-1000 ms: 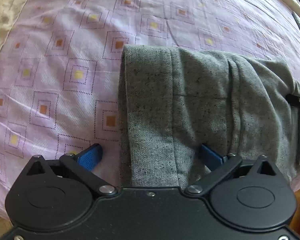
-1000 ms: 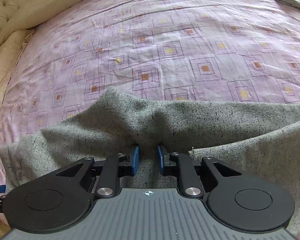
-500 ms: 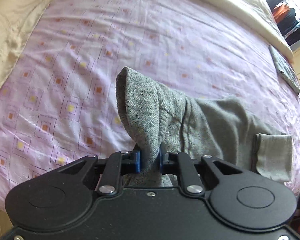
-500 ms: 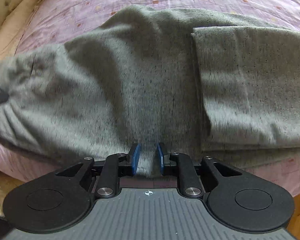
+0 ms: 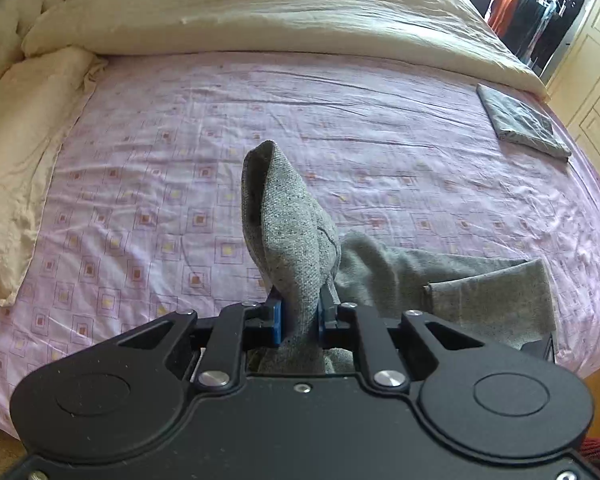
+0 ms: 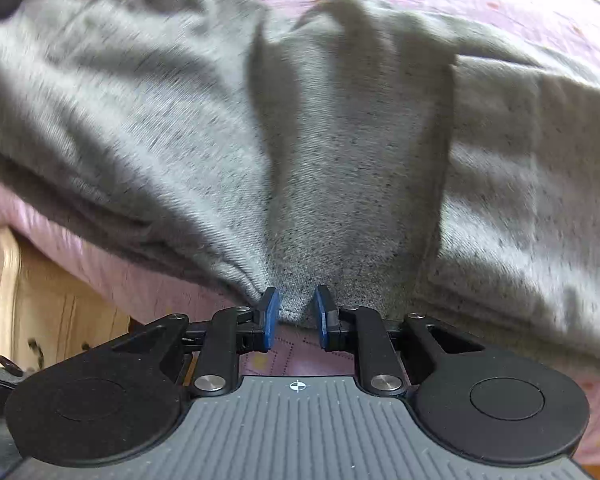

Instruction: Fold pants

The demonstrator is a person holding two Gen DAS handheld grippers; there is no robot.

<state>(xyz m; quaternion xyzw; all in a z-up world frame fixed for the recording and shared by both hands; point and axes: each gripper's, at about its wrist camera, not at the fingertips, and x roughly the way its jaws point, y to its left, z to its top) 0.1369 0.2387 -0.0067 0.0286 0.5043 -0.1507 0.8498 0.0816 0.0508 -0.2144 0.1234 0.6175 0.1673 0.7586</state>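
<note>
The left gripper [image 5: 299, 316] is clamped on a bunched fold of the grey pants [image 5: 292, 240], which stands up above the purple sheet [image 5: 340, 120]. The rest trails right along the bed's near edge. Only the left view shows the cream duvet [image 5: 280, 12] and a folded grey cloth [image 5: 520, 120] far right. The right gripper [image 6: 296, 314] pinches the pants' edge [image 6: 340, 160] — half a second ago both held lower.
</note>
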